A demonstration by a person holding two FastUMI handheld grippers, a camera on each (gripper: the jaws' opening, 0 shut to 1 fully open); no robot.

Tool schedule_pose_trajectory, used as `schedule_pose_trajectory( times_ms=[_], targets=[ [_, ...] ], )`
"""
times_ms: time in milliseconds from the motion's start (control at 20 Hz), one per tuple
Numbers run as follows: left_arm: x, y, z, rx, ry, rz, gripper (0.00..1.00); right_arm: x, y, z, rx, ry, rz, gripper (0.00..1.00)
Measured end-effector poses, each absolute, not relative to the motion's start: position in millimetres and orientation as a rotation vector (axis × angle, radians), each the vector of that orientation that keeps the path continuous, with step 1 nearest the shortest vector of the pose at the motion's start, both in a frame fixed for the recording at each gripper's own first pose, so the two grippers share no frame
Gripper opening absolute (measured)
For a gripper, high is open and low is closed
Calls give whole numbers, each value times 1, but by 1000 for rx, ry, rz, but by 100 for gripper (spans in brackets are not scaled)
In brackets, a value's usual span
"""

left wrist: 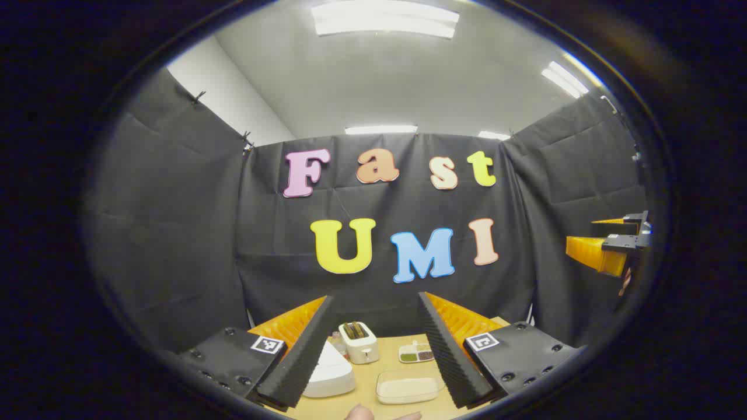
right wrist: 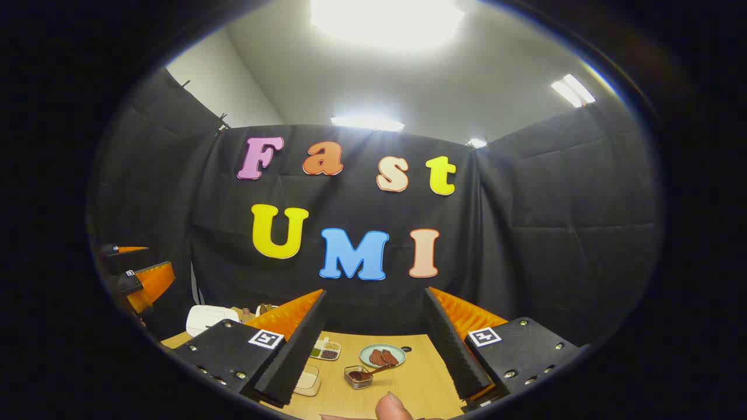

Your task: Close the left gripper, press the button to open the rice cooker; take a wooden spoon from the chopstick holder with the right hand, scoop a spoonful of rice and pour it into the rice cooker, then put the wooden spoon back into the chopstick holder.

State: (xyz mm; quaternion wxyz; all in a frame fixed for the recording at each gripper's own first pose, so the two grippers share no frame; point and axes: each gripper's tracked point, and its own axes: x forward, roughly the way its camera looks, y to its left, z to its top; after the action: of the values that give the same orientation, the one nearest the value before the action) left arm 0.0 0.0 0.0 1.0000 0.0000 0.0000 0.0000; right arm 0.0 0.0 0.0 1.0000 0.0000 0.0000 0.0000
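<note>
On the table [left wrist: 373, 394] the cooker [left wrist: 330, 373] sits shut, rice tub [left wrist: 408, 387] beside it. Left gripper [left wrist: 373, 350] and right gripper [right wrist: 373, 344] hover wide open, empty; every step remains.

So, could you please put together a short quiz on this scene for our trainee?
1. True or false: the left gripper is shut.
2. In the left gripper view, what stands just beside the rice cooker? A toaster; B kettle; C frying pan.
3. Fill in: the rice cooker's lid is ___.
Key: 1 false; 2 A; 3 closed.
</note>
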Motion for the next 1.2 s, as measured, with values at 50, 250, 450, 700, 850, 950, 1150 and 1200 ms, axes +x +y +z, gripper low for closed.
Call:
schedule_pose_trajectory(
  times_ms=[50,250,450,700,850,950,1150,1200],
  targets=[
    [0,0,2,-2,-1,4,99,1,0,1,-1,2,1,99],
    [-2,-6,8,-8,3,8,99,1,-7,10,-17,-9,12,99],
    [-1,-7,14,3,-6,17,96,-1,-14,12,-3,-3,17,99],
    [-3,-14,15,3,0,13,96,-7,-23,18,-39,-26,0,99],
    [-6,-16,16,10,1,21,96,-10,-21,19,-44,-30,18,99],
    [-7,-15,14,1,5,36,96,-11,-20,19,-51,-32,31,99],
    [-6,-5,-6,5,45,95,97,-7,-14,17,-53,-36,75,99],
    [-4,-1,-14,2,63,114,97,-5,-14,17,-52,-38,87,99]
  ],
)
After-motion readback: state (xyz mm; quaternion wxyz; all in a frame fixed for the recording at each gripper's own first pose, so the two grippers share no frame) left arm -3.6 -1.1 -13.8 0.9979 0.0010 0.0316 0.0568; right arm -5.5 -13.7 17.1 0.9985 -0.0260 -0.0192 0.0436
